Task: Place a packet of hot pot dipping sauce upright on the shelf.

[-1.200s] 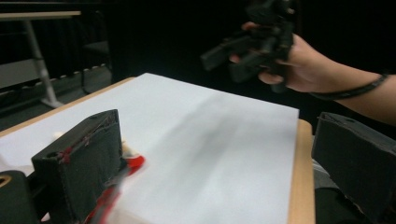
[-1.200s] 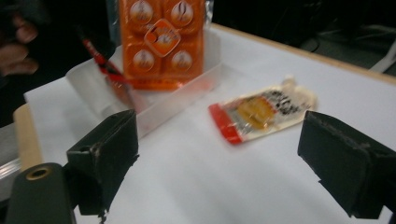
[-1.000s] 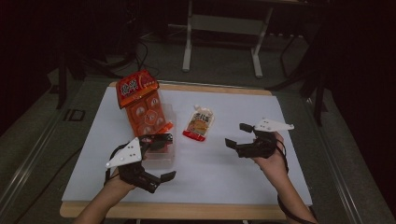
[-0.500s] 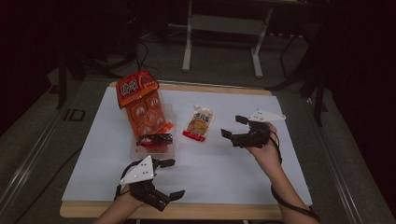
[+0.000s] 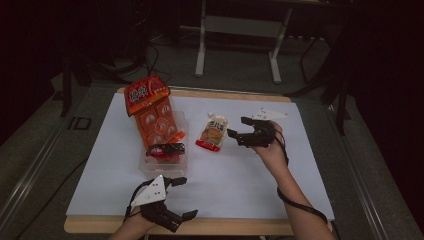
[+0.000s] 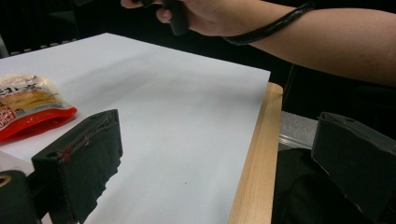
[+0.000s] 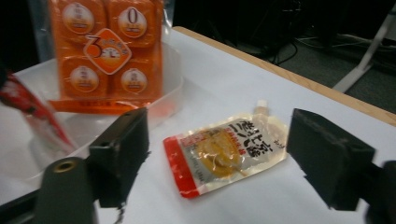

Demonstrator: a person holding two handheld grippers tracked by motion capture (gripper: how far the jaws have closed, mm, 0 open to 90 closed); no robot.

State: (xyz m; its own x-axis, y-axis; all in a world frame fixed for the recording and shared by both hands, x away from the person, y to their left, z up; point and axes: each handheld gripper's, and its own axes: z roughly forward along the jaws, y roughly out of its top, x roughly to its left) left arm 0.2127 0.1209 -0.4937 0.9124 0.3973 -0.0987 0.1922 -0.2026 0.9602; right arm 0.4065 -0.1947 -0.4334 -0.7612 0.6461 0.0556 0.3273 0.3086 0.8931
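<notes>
A yellow-and-red sauce pouch (image 5: 212,132) lies flat on the white sheet (image 5: 250,175). My right gripper (image 5: 239,131) sits just to its right, pointing at it. In the right gripper view the pouch (image 7: 224,151) lies ahead between the open jaws of the right gripper (image 7: 224,156). These jaws have just been closing a little, and the pads are not on the pouch. My left gripper (image 5: 186,197) is at the table's front edge, open, with nothing between its jaws (image 6: 219,163).
A clear plastic container (image 5: 165,167) stands left of the pouch, with an orange snack bag (image 5: 152,112) leaning in it and a small red packet (image 5: 164,149) at its front. The wooden table edge (image 6: 257,154) borders the sheet. Dark floor and a stand lie behind.
The left gripper has drawn back from the container toward the front edge and sunk lower. The right gripper has slid left, closer to the pouch.
</notes>
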